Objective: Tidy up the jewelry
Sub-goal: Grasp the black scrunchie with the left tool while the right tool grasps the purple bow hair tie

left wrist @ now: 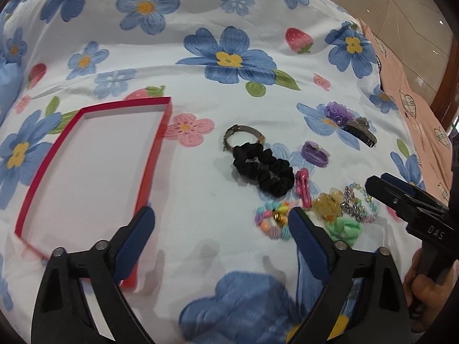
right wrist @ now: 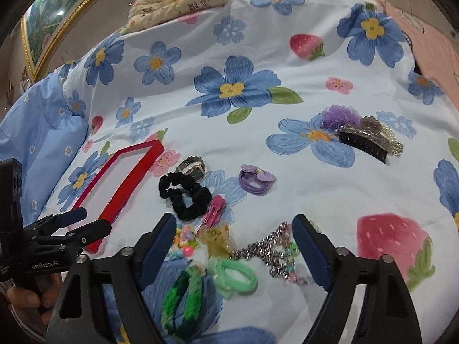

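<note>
A red-rimmed tray (left wrist: 160,132) with a white floor lies on the flowered bedsheet; it also shows in the right wrist view (right wrist: 129,183). To its right lie a black scrunchie (left wrist: 264,172) (right wrist: 186,195), a metal bracelet (left wrist: 243,134), purple hair ties (left wrist: 315,154) (right wrist: 256,179), a pink clip (left wrist: 304,186), a rhinestone chain (right wrist: 266,249), a mint hair tie (right wrist: 235,275) and a green knit band (right wrist: 183,292). My left gripper (left wrist: 221,220) is open and empty above the sheet beside the tray. My right gripper (right wrist: 233,229) is open over the pile of small pieces.
A dark claw clip (right wrist: 370,140) and a purple flower piece (right wrist: 338,116) lie further right. A folded patterned cloth (right wrist: 178,0) sits at the far end of the bed. A pink sheet (left wrist: 416,109) and the floor lie beyond the bed's right edge.
</note>
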Demonstrator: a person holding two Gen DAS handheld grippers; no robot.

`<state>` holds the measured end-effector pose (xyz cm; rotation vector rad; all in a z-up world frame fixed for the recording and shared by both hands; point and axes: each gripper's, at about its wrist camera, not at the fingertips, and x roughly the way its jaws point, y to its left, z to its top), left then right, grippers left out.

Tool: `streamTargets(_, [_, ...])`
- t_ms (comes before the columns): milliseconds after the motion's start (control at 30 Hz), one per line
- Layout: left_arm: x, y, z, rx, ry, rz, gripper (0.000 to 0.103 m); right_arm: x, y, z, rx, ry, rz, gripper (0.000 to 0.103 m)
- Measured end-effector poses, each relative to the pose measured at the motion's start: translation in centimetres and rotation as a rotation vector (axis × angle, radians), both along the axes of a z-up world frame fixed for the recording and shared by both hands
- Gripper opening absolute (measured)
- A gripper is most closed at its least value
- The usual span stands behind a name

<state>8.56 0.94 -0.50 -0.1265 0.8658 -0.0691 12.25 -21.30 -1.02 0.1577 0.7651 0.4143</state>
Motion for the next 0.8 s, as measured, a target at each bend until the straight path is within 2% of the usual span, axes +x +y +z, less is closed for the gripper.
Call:
streamTargets(333, [5.7, -0.2, -1.5, -0.055, 0.071, -0.042, 0.082, 5.3, 0.0, -1.1, -0.028, 0.070, 0.008, 0.081])
streamTargets(500, [7.9, -0.3, -2.4, -0.057, 0.106, -0.058, 0.081, 7.6, 0.5, -2.3, -0.047, 0.113, 0.021, 0.070])
streamTargets(567, [8.6, -0.5, -2.9, -0.056, 0.120, -0.065, 0.077, 8.4, 0.8, -2.8, -0.055, 0.132, 0.028, 0.067])
streamTargets(667, [9.6, -0.7, -3.8, -0.064, 0.149, -0.081, 0.063, 9.4, 1.3, -3.5, -0.076, 0.150, 0.035, 0.061])
streamTargets(733, [10.0, -0.7, -4.3, -0.081, 0.167, -0.092, 0.047, 10.2, 1.5, -4.2, -0.085, 0.171, 0.039, 0.053])
streamTargets(800, [10.3, -0.8, -4.7, -0.096, 0.178, -0.106, 0.034, 10.6, 1.8, -4.6, -0.102, 0.181, 0.039, 0.037])
